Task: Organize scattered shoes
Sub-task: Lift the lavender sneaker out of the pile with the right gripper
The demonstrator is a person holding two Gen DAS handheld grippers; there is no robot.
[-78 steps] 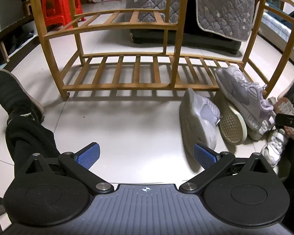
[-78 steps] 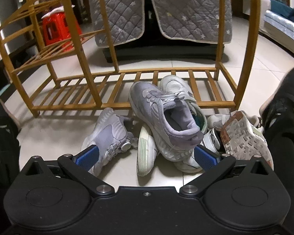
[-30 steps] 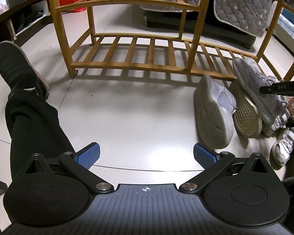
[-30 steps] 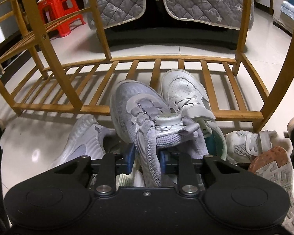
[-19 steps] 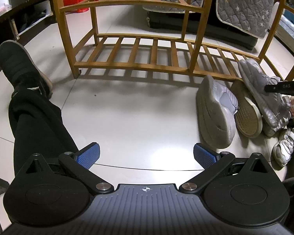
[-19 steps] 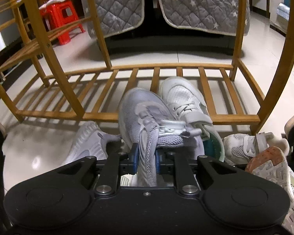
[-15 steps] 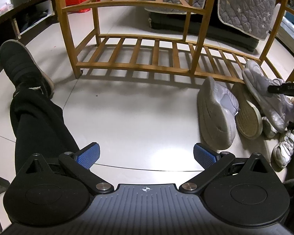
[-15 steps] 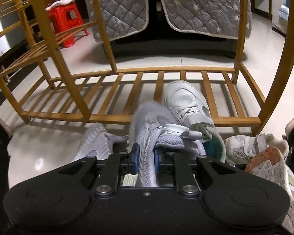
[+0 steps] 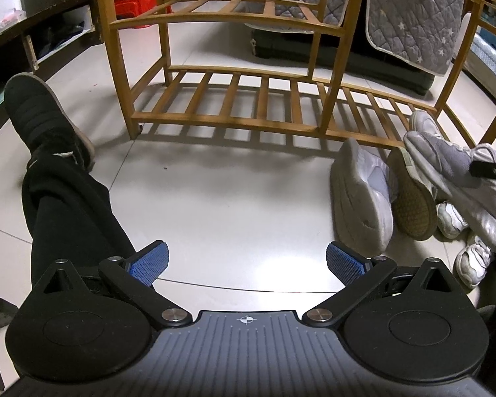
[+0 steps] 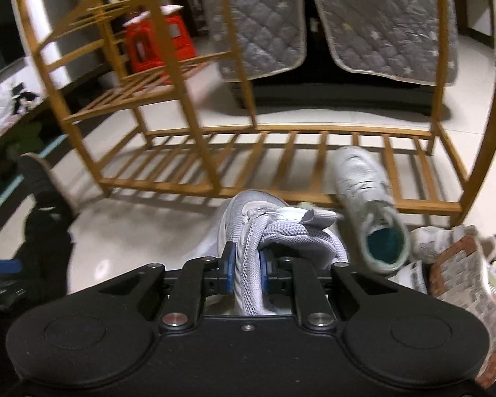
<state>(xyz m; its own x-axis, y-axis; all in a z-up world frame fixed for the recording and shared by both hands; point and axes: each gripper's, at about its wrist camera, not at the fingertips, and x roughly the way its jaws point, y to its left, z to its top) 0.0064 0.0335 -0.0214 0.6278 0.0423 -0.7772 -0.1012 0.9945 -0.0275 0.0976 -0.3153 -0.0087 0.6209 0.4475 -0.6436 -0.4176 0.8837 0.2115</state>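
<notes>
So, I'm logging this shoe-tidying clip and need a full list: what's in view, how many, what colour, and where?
grey sneaker: one, grey mesh, clamped by its collar in the right gripper
grey sneaker on its side: one, pale grey, on the floor before the rack
shoe on its edge: one, tan sole showing, beside it
white shoe: one, teal lining, toe on the rack's bottom shelf
small white sneakers: at least two, right floor
orange-soled shoe: one, sole up, far right
shoe rack: one, wooden, shelves otherwise bare
stool: one, red, behind
quilted cover: grey, starred, behind
person's leg: black trousers, dark shoe, left
left gripper: open, over bare floor
right gripper: shut on sneaker
</notes>
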